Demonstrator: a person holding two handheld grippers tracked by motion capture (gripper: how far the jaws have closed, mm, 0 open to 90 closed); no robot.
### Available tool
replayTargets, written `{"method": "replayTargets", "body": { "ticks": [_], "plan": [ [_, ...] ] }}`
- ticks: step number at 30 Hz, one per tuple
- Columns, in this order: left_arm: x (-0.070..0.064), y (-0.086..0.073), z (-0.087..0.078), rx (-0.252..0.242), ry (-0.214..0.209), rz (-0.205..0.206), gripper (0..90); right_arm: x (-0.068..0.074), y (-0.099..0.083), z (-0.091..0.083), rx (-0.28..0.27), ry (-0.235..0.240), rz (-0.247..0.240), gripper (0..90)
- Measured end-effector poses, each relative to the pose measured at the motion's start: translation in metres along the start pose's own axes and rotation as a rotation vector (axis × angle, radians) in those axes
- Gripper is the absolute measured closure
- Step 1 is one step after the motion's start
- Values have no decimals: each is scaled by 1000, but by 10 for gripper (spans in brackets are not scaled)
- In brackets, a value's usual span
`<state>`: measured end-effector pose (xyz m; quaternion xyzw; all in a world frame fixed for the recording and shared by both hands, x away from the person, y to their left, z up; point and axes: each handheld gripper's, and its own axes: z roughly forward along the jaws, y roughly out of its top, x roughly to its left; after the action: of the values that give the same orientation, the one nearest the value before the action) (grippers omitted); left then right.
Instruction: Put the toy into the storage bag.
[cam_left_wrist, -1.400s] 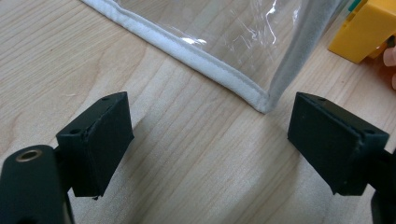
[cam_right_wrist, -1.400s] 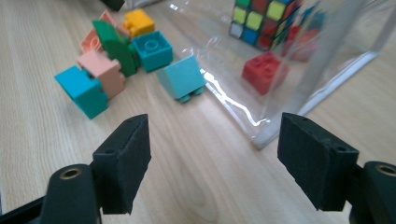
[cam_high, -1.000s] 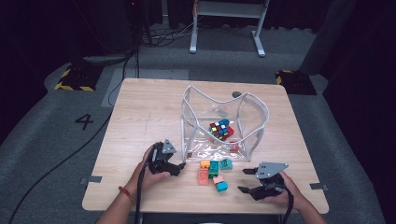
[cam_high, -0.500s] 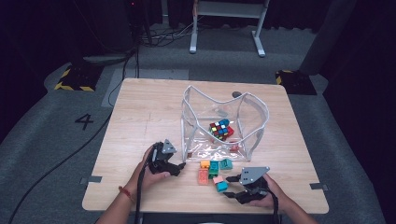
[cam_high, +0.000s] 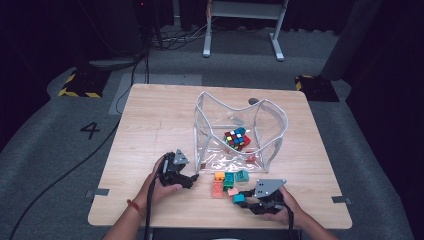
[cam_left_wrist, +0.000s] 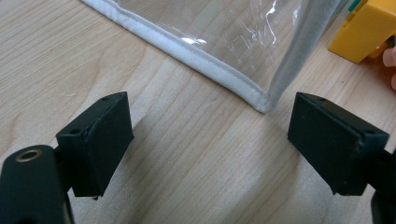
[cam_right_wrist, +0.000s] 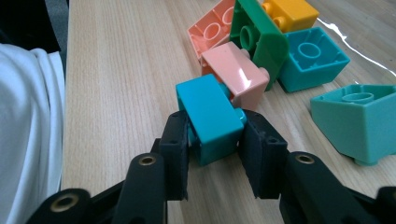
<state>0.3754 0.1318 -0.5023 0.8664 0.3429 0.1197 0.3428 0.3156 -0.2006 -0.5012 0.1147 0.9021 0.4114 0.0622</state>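
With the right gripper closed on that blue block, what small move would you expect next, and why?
Probably a short lift. The right gripper has its jaws shut on the blue block, which touches a pink block on the table. Raising it first should free it from that neighbour before carrying it toward the clear bag, where a puzzle cube already sits. The left gripper waits open by the bag's corner.

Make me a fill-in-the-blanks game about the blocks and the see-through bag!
1. The right gripper is shut on a ____ block.
2. The left gripper has its jaws ____, with bare table between them.
3. The puzzle cube lies ____ the clear bag.
4. The orange block lies ____ the bag.

Missing words: teal; open; inside; outside
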Motion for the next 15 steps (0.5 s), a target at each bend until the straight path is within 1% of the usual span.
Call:
{"method": "replayTargets", "body": {
  "ticks": [2,3,4,9,12,14,15],
  "plan": [
    [0,0,0,0,0,1,140,0,0,-1,3,1,-11,679],
    [0,0,0,0,-1,0,140,0,-1,-3,7,-5,-2,679],
    [0,0,0,0,0,-2,140,-1,-1,-4,9,-4,-17,680],
    [0,0,0,0,-2,0,140,-4,-6,-12,12,-8,-8,681],
    [0,0,0,0,0,0,141,-7,-9,-19,7,-14,-26,681],
    [0,0,0,-1,-1,0,140,-9,-12,-23,9,-24,-12,681],
    [0,0,0,0,0,0,140,-10,-13,-25,8,-25,-13,681]
  ]
}}
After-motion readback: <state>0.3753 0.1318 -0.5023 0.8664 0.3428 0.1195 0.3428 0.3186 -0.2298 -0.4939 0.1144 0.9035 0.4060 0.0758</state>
